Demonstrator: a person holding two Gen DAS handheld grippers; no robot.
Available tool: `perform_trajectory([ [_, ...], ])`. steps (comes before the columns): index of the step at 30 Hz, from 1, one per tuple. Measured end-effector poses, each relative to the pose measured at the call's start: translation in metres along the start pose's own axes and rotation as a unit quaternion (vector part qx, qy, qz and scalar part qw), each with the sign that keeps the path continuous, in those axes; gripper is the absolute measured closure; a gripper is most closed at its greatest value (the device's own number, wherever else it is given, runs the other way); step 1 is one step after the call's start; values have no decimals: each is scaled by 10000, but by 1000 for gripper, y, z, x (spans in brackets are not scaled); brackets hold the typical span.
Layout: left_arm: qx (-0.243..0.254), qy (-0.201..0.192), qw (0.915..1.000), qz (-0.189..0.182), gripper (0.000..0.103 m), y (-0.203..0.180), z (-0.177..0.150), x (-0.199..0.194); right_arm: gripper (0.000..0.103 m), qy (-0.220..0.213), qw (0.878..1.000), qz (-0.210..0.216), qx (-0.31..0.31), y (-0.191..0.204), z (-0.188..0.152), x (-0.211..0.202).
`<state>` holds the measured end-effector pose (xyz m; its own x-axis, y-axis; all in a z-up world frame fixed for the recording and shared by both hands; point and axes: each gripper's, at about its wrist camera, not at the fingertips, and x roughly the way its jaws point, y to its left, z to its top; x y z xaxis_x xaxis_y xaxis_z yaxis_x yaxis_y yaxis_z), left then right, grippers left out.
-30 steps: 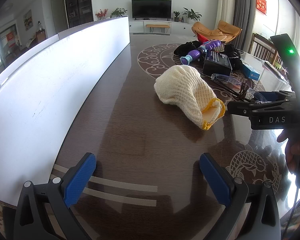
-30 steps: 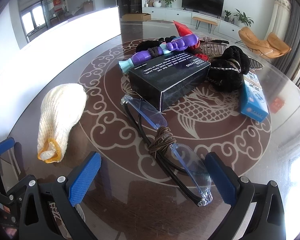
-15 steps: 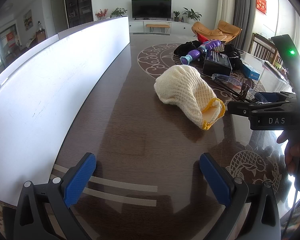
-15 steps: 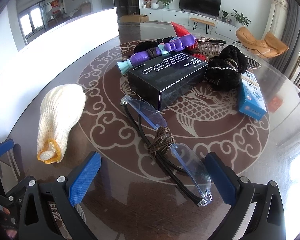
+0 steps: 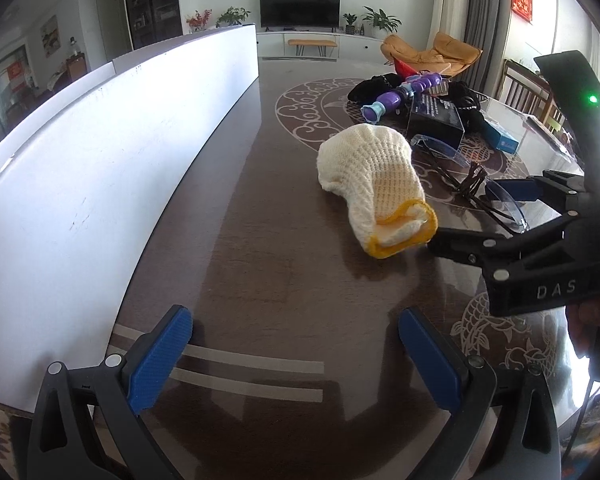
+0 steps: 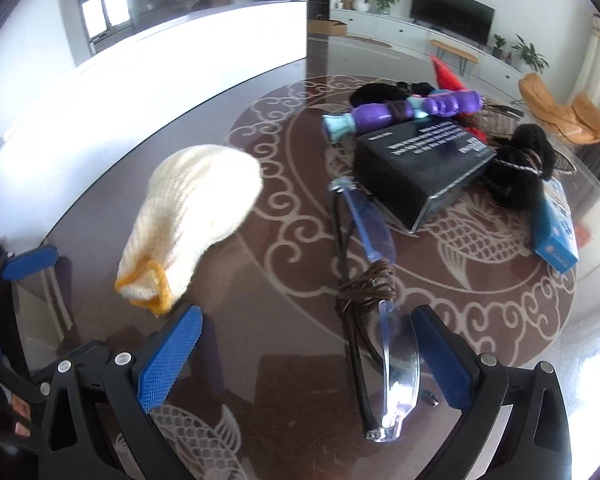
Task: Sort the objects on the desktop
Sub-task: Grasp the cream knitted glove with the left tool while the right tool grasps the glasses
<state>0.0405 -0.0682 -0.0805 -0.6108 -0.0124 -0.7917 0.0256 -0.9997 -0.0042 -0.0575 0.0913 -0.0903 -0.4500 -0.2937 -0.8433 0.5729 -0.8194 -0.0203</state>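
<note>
A cream knitted glove [image 5: 372, 172] with a yellow cuff lies on the dark table; in the right wrist view the glove [image 6: 196, 208] is left of centre. Clear safety glasses [image 6: 370, 228] with a brown cord bundle [image 6: 368, 292] stretch toward my right gripper [image 6: 306, 354], which is open, with the near lens between its fingers. Its left pad sits just below the glove's cuff. My left gripper [image 5: 296, 360] is open and holds nothing, well short of the glove. From the left wrist, the right gripper [image 5: 476, 216] reaches in beside the cuff.
A black box [image 6: 420, 164], a purple toy [image 6: 400, 112], a black furry item [image 6: 520, 168], a blue carton [image 6: 556, 228] and a red object [image 6: 448, 76] cluster at the back right. A white board [image 5: 100, 168] stands along the table's left side.
My right gripper has moved forward and left, so the glove's cuff and the glasses' near lens are now at its fingers. The left gripper has stayed put.
</note>
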Motion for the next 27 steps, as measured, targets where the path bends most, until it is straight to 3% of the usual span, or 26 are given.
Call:
perform_trajectory([
  [3, -118, 15, 9999, -81, 0, 2, 1, -2, 0, 5, 9998, 9, -189, 7, -8, -6],
  [5, -288, 7, 9990, -340, 0, 5, 5, -5, 0, -8, 9997, -69, -227, 1, -16, -11],
  [8, -353, -229, 9977, -532, 0, 4, 27, -10, 0, -54, 9998, -47, -177, -15, -25, -22],
  [11, -19, -201, 9987, -460, 0, -9, 61, 5, 0, -80, 9999, 131, -14, -34, -26, -31],
  [15, 682, 181, 9968, -362, 0, -37, 91, 43, 1, -13, 9993, 351, 125, -54, -9, -35],
  [16, 856, 238, 9955, -328, 3, -43, 92, 49, 4, 32, 9991, 390, 130, -57, -4, -34],
  [17, 1006, 279, 9942, -274, 30, -47, 92, 54, 10, 121, 9989, 441, 105, -59, 1, -31],
  [18, 1033, 254, 9934, -437, 48, -47, 91, 53, 14, 263, 9983, 508, 60, -60, 5, -27],
  [19, 971, 252, 9942, -383, 55, -44, 90, 50, 25, 409, 9976, 560, 10, -59, 7, -22],
  [20, 924, 242, 9952, -204, 57, -40, 88, 47, 34, 522, 9968, 601, -43, -57, 9, -17],
  [21, 856, 194, 9961, -117, 59, -36, 85, 41, 36, 611, 9960, 651, -93, -55, 11, -12],
  [27, 376, -33, 9990, -231, 59, -8, 66, -3, 40, 550, 9960, 694, -119, -41, 32, 3],
])
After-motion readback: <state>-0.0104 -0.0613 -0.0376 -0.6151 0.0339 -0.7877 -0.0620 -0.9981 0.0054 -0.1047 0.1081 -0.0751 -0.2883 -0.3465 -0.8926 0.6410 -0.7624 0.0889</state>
